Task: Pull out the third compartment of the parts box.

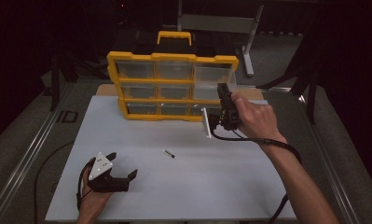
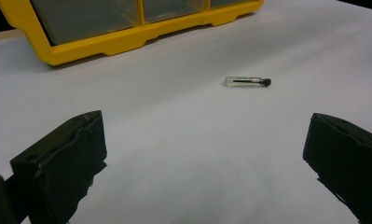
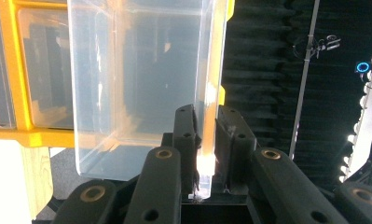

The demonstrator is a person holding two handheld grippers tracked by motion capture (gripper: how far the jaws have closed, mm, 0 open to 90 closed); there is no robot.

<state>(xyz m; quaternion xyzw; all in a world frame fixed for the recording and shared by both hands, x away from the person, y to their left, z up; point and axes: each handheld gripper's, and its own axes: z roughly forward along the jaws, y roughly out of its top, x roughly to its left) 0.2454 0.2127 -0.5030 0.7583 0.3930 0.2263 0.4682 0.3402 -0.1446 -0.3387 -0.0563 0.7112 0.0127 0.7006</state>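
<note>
Clear glossy plastic drawer (image 3: 141, 88), yellow plastic organizer frame (image 1: 172, 58), matt white tabletop (image 1: 183, 182)

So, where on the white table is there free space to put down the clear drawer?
The white tabletop is bare between the small clear vial and the right forearm, also in the left strip beside the yellow organizer cabinet. It is crowded near the left gripper and under the clear plastic drawer that the right gripper holds.

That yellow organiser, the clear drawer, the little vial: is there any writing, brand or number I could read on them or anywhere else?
"ID": pale letters on the dark floor left of the white table.
Yellow organiser: no readable label.
Clear drawer clamped in the right tool: no writing visible.
Small vial: too small to show any marking.
Left tool: no text visible.
</note>
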